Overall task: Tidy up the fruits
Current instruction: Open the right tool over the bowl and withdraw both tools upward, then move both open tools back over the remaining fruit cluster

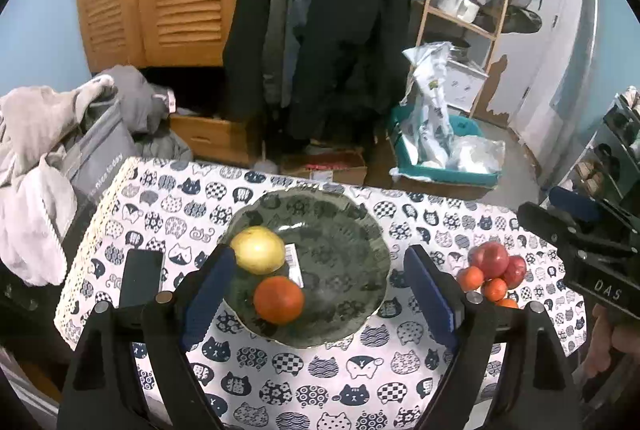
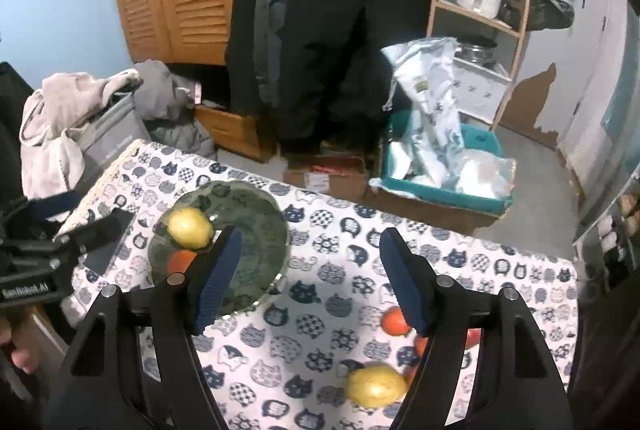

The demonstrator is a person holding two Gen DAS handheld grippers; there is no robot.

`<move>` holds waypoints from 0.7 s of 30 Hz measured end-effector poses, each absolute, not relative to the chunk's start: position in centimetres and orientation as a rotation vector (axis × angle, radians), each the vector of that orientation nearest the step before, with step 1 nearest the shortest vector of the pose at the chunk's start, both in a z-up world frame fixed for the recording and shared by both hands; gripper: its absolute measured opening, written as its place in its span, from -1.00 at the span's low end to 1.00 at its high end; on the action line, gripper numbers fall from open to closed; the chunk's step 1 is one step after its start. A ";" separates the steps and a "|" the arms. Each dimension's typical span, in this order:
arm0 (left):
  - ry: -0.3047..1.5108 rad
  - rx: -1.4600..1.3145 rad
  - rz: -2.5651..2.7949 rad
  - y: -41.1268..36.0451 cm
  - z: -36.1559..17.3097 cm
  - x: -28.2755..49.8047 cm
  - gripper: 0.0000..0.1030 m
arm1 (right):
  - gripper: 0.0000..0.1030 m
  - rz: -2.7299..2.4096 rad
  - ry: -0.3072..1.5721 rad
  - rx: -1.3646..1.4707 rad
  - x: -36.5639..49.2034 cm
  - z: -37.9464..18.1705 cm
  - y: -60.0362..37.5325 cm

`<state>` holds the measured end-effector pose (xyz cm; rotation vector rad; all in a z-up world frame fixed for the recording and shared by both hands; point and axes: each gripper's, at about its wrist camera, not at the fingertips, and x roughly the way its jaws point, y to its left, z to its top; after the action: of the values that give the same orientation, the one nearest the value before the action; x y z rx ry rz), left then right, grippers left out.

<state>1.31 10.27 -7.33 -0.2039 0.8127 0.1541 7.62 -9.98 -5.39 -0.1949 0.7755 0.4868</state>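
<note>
Both grippers hover empty: left gripper [image 1: 316,294] spread wide over the green plate [image 1: 360,230], right gripper [image 2: 310,278] apart too, nothing btwn its pads. We judge we're mid-sort; a yellow fruit [image 1: 258,250] and an orange one [image 1: 279,300] sit on the plate, near the table's left edge beside a phone [image 1: 142,282]. Next pick, we reckon: the loose yellow fruit [image 2: 374,386] or the red pile [image 1: 496,270] by the right edge. Plenty of bare cloth btwn plate and pile.
</note>
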 end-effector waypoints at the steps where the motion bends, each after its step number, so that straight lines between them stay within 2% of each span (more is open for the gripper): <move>1: 0.807 -0.199 0.149 10.0 -7.1 1.3 0.70 | 0.42 0.483 0.772 -0.196 7.5 -5.3 -10.4; 21: 0.758 -0.131 0.007 2.7 -5.3 2.3 0.70 | 0.45 0.363 0.741 -0.167 5.2 -4.7 -19.8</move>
<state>2.32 2.66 -5.26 -0.1309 0.7581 0.0072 5.20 -19.80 -4.68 -0.1670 0.7414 0.3630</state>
